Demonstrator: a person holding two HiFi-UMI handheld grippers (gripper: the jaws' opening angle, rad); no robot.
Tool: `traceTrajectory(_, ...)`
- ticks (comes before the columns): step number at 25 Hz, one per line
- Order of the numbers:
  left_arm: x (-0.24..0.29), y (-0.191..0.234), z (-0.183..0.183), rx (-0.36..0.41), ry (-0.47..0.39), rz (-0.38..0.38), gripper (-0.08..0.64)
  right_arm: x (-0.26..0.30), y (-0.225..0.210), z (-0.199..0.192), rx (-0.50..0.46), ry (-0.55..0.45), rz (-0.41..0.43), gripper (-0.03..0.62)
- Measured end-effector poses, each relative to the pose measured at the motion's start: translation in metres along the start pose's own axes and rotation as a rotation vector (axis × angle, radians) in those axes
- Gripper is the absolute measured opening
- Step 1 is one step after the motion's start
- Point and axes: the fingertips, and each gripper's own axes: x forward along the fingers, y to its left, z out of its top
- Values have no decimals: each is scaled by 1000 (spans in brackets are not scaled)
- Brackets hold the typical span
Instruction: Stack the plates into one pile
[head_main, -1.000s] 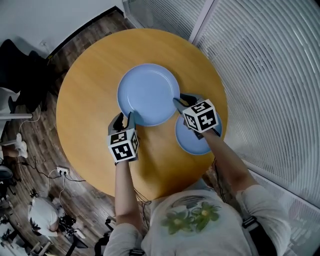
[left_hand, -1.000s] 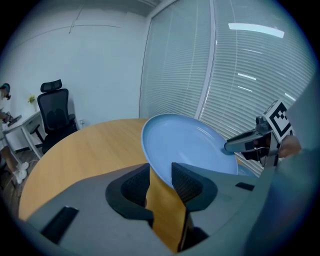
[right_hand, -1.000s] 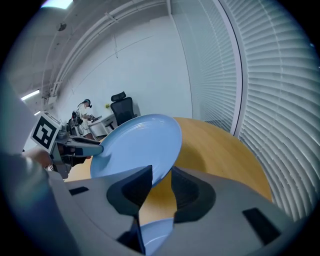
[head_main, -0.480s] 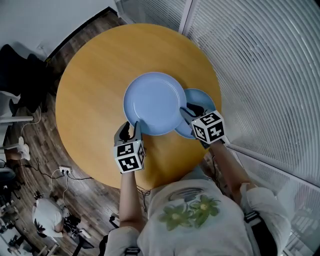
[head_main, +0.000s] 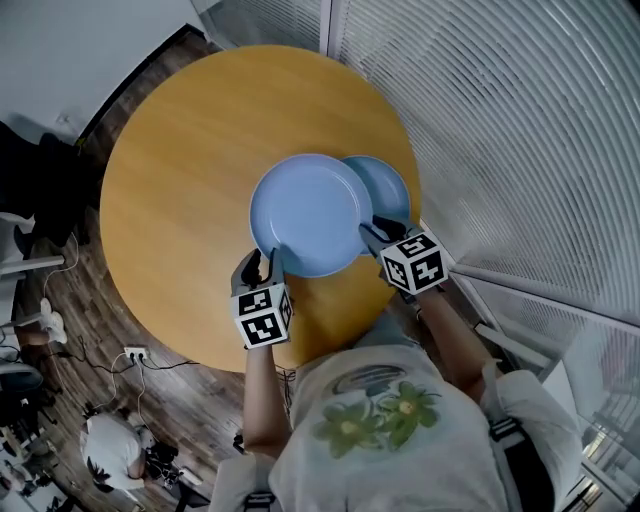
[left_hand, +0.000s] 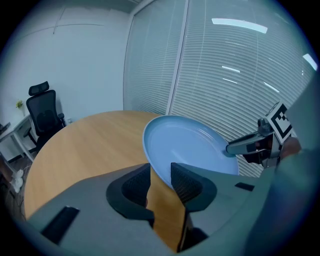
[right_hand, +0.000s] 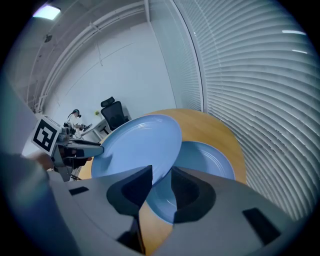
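A large light-blue plate (head_main: 305, 215) is held off the round wooden table (head_main: 170, 180) by both grippers. My left gripper (head_main: 262, 262) grips its near-left rim; the jaws are closing, with the rim (left_hand: 155, 172) between the pads. My right gripper (head_main: 380, 232) is shut on the near-right rim. The large plate (right_hand: 140, 142) overlaps a smaller blue plate (head_main: 385, 185) that lies on the table at the right. In the right gripper view the small plate (right_hand: 210, 157) shows beneath the held one. Each gripper sees the other across the plate.
White window blinds (head_main: 520, 130) run close along the table's right side. A black office chair (left_hand: 44, 112) stands beyond the table's far left edge. Bare tabletop (left_hand: 85, 145) stretches to the left of the plates.
The large plate, held by both grippers, has travelled right, from beside the small plate to over its left part. Both grips look the same.
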Motion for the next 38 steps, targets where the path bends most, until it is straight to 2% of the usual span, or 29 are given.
traceTrajectory(8,14,-38,15,83,1,-58,143,-26,-32,-10,59,-35,-73,130)
traceTrajectory(18,44,-119,21,178,25,-165,143,-73,-97,-41,144,-54,-169,130)
traceTrajectory(22,57,-131,21,184,47,-179,143,-74,-112,-49,171,-45,-181,130)
traceTrajectory(30,90,-133,1,155,114,-161,143,-49,-135,-64,171,6,-180,130)
traceTrajectory(38,117,-142,-15,161,168,-153,143,-33,-157,-82,176,50,-180,130)
